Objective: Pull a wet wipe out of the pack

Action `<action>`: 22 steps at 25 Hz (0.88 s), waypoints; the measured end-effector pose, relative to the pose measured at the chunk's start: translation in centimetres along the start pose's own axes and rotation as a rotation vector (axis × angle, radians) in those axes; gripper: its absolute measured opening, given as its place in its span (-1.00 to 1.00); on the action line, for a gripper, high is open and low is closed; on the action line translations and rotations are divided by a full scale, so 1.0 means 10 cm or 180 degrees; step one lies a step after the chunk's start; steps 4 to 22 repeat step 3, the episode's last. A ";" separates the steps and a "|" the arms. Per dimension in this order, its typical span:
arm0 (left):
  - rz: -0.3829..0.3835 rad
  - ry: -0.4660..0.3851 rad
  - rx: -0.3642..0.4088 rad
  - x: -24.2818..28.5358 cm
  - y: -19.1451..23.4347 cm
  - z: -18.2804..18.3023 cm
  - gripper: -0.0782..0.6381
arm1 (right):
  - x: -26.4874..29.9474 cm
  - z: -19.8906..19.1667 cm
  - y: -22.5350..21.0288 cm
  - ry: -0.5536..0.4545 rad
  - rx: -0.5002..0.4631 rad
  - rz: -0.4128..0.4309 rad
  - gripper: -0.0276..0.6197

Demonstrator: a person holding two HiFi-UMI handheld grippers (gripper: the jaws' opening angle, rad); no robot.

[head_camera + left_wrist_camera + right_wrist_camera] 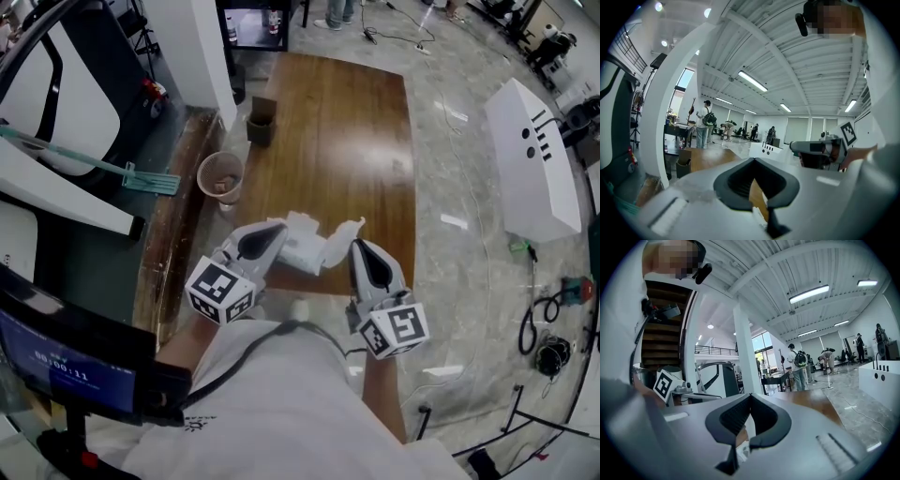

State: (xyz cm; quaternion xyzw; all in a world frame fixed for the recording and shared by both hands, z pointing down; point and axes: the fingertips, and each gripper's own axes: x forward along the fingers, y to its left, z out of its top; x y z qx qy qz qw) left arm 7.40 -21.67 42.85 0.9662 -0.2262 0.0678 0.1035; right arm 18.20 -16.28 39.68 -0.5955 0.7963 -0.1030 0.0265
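Note:
In the head view both grippers meet over the near edge of the wooden table [347, 122]. My left gripper [281, 229] is shut on a bulky white crumpled mass, which looks like the wipe pack [302, 242]. A thinner white sheet, the wet wipe [343, 234], stretches from it to my right gripper [357, 247], which is shut on its end. In the left gripper view the left gripper [770, 215] has its jaws closed, with a white scrap [758, 215] beside them. The right gripper [731, 456] is closed too in its own view, beside a bit of white wipe [743, 449].
A brown paper cup [221, 176] stands at the table's left edge, a dark small box [262, 120] farther back. A green-handled tool [141, 176] lies left of the table. A white cabinet [534, 159] and cables [548, 328] are on the floor to the right.

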 end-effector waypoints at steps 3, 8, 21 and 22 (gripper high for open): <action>0.0011 -0.0003 0.0005 0.03 -0.05 0.00 -0.78 | -0.02 0.02 -0.02 -0.0017 -0.0019 0.0042 -0.89; 0.0011 -0.0003 0.0005 0.03 -0.05 0.00 -0.78 | -0.02 0.02 -0.02 -0.0017 -0.0019 0.0042 -0.89; 0.0011 -0.0003 0.0005 0.03 -0.05 0.00 -0.78 | -0.02 0.02 -0.02 -0.0017 -0.0019 0.0042 -0.89; 0.0011 -0.0003 0.0005 0.03 -0.05 0.00 -0.78 | -0.02 0.02 -0.02 -0.0017 -0.0019 0.0042 -0.89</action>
